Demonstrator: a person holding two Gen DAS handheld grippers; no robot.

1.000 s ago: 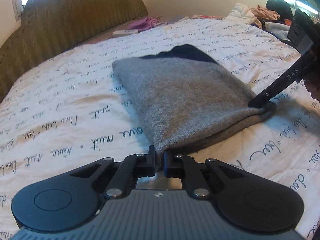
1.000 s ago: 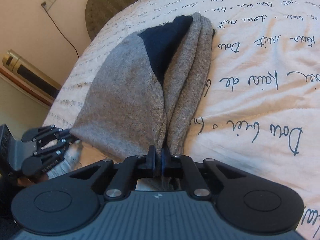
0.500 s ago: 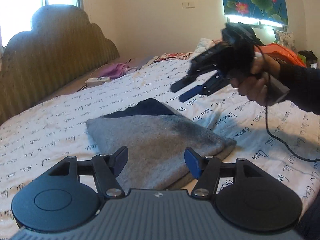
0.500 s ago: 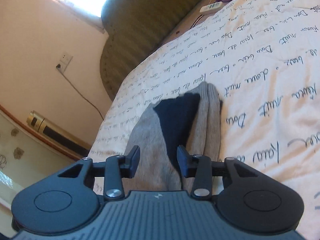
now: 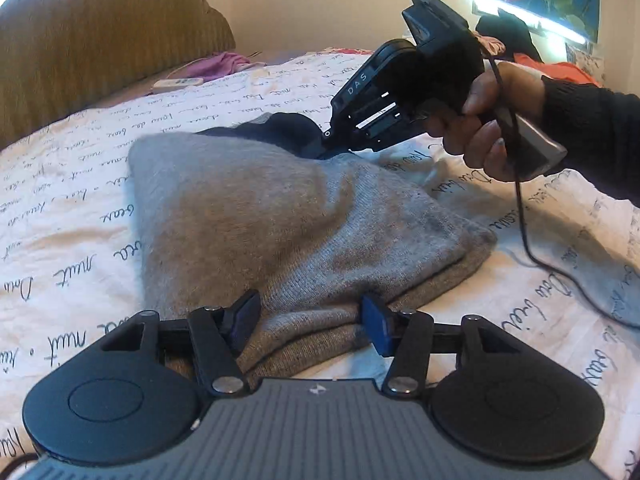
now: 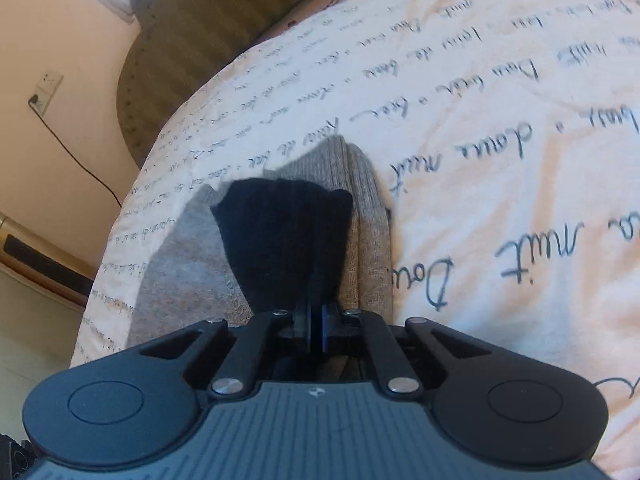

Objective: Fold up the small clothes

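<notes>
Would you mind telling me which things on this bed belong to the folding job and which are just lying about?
In the job:
- grey garment with its dark part
- left gripper, open astride the near fold
- right gripper, shut on the dark part

Lying about:
- remote
- pink cloth
- clothes pile
- cable

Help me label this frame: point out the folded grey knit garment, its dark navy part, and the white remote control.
folded grey knit garment [image 5: 280, 216]: left wrist view, middle of top layer.
dark navy part [image 6: 286, 236]: right wrist view, centre of the dark fabric.
white remote control [image 5: 177, 84]: left wrist view, its middle, by the headboard.
</notes>
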